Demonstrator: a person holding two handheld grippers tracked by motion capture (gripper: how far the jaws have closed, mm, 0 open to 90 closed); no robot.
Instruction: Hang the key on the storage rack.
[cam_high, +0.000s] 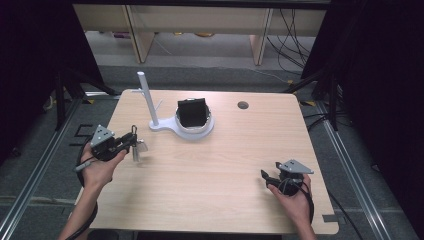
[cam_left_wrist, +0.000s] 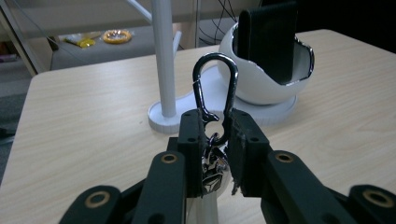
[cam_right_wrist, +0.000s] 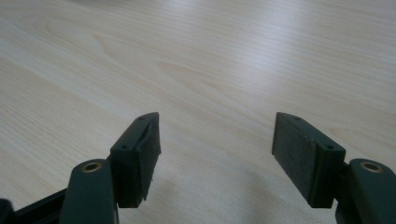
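Left gripper (cam_left_wrist: 215, 128), lower centre of its own view, jaws clamped on carabiner (cam_left_wrist: 215, 88), loop upright, pole (cam_left_wrist: 163, 60) just beyond at upper left; right gripper (cam_right_wrist: 215, 149) open over table (cam_right_wrist: 196, 56).

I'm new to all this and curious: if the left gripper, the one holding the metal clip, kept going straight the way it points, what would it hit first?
Probably the white stand: the left gripper, shut on the carabiner, aims between its pole and white bowl. Depth is unclear.
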